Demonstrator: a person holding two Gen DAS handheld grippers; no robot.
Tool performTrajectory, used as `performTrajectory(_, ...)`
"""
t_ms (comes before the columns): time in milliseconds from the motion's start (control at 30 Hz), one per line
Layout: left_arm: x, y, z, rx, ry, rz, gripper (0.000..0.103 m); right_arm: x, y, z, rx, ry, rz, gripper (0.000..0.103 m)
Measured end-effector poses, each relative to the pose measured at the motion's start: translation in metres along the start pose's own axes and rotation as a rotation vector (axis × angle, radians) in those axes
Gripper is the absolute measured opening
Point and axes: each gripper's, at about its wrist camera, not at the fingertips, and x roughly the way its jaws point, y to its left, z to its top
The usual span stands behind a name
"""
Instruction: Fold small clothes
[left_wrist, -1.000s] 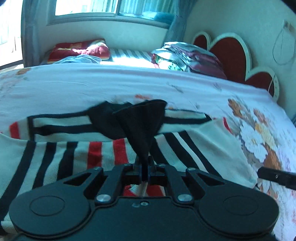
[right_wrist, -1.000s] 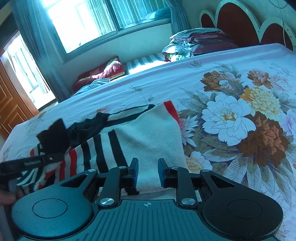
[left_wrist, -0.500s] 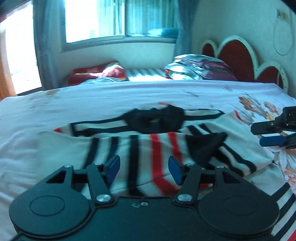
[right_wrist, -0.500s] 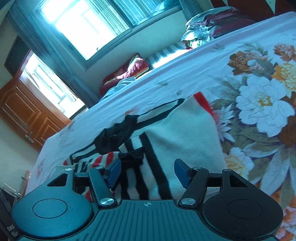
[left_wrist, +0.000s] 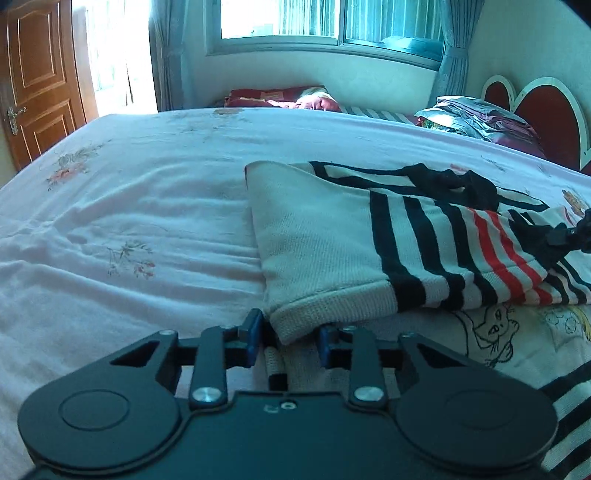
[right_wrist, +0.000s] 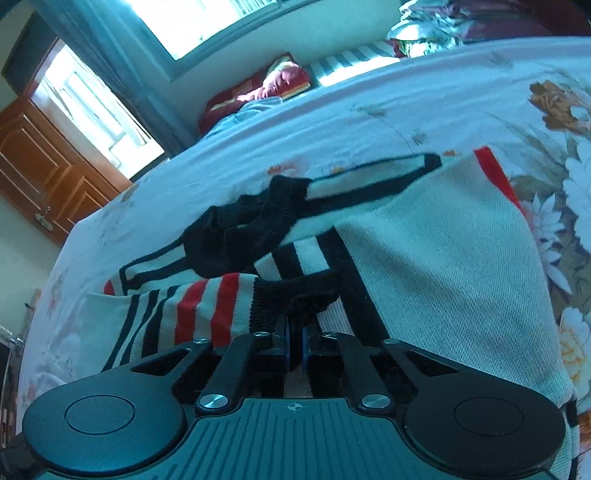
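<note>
Left gripper: jaws part-way apart, having just been closing, with the ribbed hem corner of the striped sweater lying between the blue pads; contact with the knit cannot be confirmed. Right gripper: jaws together, having just closed, clamped on the black ribbed cuff of the sleeve folded across the sweater's front. The sweater lies flat on the floral bedsheet, cream with black and red stripes, its black collar beyond the folded sleeves. In the left wrist view a cartoon print shows on the body below the folded sleeve. Farther off: folded bedding by the heart-shaped headboard, a red cushion under the window, a wooden door.
</note>
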Motion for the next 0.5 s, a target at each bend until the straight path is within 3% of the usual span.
performTrajectory(167, 0.004, 0.010, -0.005, 0.010, 0.013, -0.046, 0.023, -0.061, 0.015, -0.004, -0.148, -0.179, 0.005, 0.005)
performTrajectory(233, 0.005, 0.010, -0.005, 0.017, 0.020, -0.054, 0.022, -0.050, 0.009, -0.015, -0.186, -0.122, -0.051, 0.005)
performTrajectory(300, 0.007, 0.008, -0.003, 0.030, 0.030, -0.055, 0.022, -0.029, -0.007, -0.026, -0.139, -0.034, -0.078, 0.005)
performTrajectory(500, 0.008, 0.011, -0.002, 0.045, 0.048, -0.074, 0.022, -0.032, -0.017, -0.044, -0.050, -0.036, -0.067, 0.005)
